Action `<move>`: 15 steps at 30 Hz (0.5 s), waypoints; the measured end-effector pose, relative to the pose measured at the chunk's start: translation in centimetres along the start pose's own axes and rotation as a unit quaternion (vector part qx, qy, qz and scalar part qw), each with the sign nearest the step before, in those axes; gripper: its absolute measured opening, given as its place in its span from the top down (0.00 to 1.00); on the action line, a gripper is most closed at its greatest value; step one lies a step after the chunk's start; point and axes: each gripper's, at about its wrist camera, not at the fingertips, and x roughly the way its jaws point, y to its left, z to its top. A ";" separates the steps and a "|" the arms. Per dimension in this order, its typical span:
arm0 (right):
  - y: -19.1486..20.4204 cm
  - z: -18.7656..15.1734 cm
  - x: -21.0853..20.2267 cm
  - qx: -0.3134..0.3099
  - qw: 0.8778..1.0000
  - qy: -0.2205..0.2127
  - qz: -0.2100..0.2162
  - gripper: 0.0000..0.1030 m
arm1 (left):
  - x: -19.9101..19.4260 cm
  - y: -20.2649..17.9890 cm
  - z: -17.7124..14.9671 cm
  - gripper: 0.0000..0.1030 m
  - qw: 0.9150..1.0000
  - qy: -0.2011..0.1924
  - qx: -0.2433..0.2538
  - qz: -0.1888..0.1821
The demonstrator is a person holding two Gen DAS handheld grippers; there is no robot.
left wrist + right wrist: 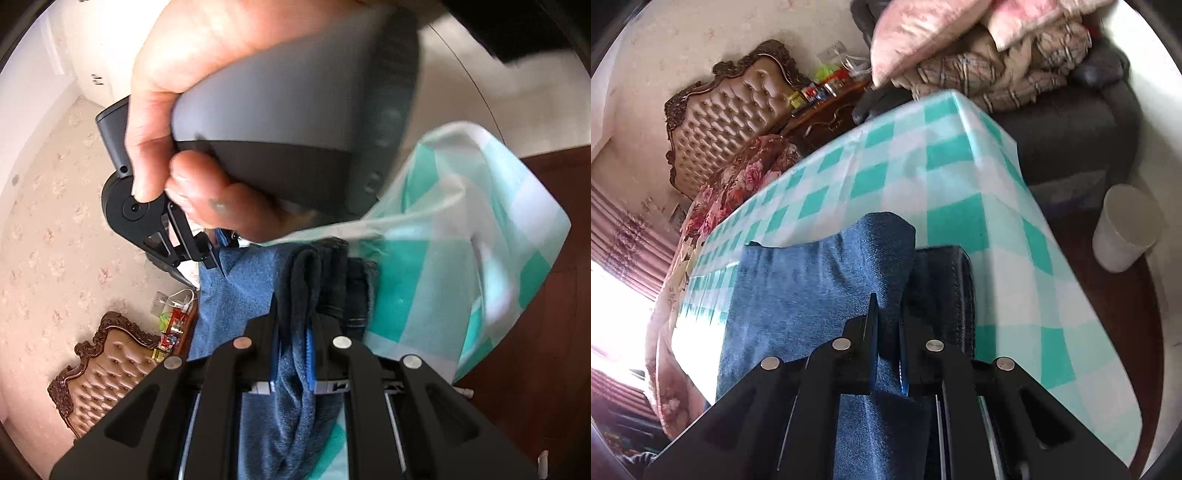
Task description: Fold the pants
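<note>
Blue denim pants (798, 295) lie partly on a table under a teal-and-white checked cloth (923, 166). In the right wrist view my right gripper (887, 310) is shut on a raised fold of the denim, with a dark doubled edge (942, 288) just to its right. In the left wrist view my left gripper (297, 314) is shut on a bunched, darker part of the pants (306, 280). Ahead of it a hand (207, 110) holds the right gripper (216, 264), whose tips pinch the blue cloth (236, 291). The checked cloth (461, 258) hangs blurred on the right.
A brown tufted headboard (731, 110) and floral bedding (738, 177) lie beyond the table's far left. A nightstand with small items (827, 107) stands behind. A dark sofa (1071, 122) piled with pillows and blankets is at the back right, and a white bin (1126, 232) stands on the dark floor.
</note>
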 end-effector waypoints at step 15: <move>-2.4 -1.4 0.9 0.031 0.999 -0.009 -0.030 0.71 | -0.2 1.8 -0.4 0.89 1.000 -0.002 -0.017 -0.003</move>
